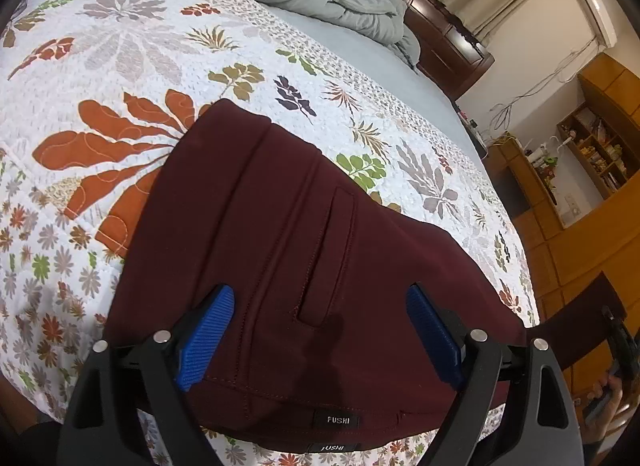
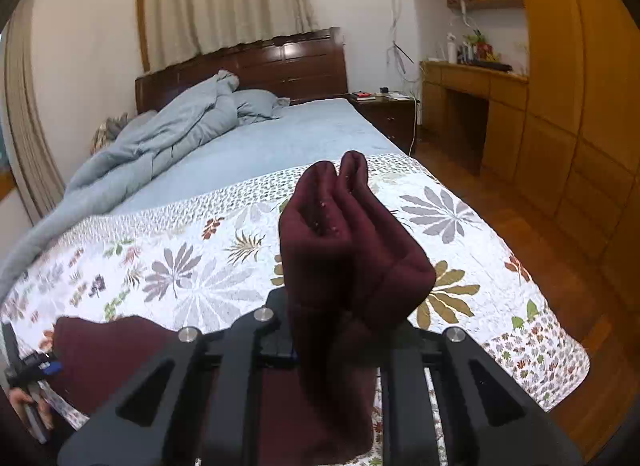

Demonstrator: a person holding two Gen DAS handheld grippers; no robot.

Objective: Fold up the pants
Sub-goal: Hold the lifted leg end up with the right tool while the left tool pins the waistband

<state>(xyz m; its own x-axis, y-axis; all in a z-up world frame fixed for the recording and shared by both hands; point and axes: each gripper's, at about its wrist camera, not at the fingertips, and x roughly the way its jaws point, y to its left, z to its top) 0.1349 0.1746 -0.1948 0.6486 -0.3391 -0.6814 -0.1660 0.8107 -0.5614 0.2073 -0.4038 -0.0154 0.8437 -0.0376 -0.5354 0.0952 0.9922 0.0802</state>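
Observation:
Dark maroon pants (image 1: 304,250) lie on the floral quilt (image 1: 120,65) with the waistband and its FUSHI label at the near edge. My left gripper (image 1: 320,330) is open above the waist area, its blue pads (image 1: 208,338) spread wide and touching nothing. My right gripper (image 2: 340,330) is shut on a bunched fold of the pants (image 2: 348,250), which stands up out of the jaws above the quilt (image 2: 200,266). The rest of the pants (image 2: 108,354) trail to the left in the right wrist view, where the left gripper (image 2: 32,370) shows at the edge.
A crumpled grey-blue duvet (image 2: 160,133) and pillow lie at the head of the bed by the dark wooden headboard (image 2: 280,65). A nightstand (image 2: 384,109), wooden desk (image 2: 472,97) and wardrobe stand to the right. The bed's right edge drops to wooden floor (image 2: 560,286).

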